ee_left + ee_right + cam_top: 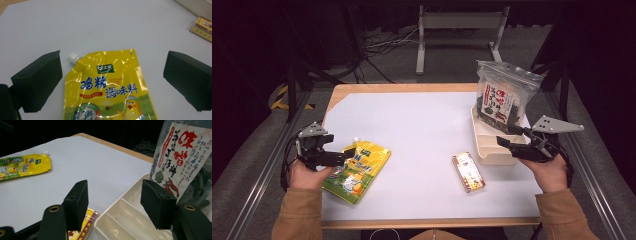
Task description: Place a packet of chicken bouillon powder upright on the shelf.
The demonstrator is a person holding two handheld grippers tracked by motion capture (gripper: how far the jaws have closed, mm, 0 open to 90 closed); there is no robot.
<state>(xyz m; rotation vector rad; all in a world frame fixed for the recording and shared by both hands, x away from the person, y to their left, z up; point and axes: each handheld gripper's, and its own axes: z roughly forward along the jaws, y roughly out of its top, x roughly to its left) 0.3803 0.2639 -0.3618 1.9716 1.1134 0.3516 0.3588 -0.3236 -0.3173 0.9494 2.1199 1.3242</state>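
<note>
A yellow spouted seasoning pouch (359, 170) lies flat on the white table sheet at the front left. My left gripper (337, 157) is at the pouch's left edge. In the left gripper view its jaws stand wide apart on either side of the pouch (110, 87) and do not touch it; the white cap (73, 58) points away. My right gripper (507, 142) hovers open by the cream tray (492, 150), with nothing between its fingers (77, 197). A clear bag of dark dried seaweed (504, 97) stands upright in the tray's far end.
A small red-and-yellow box (468, 171) lies flat just left of the tray, and is also in the right gripper view (85, 225). The tray (125, 220) has long dividers. The pouch (22, 166) lies far across the sheet. A wooden table edge borders the sheet.
</note>
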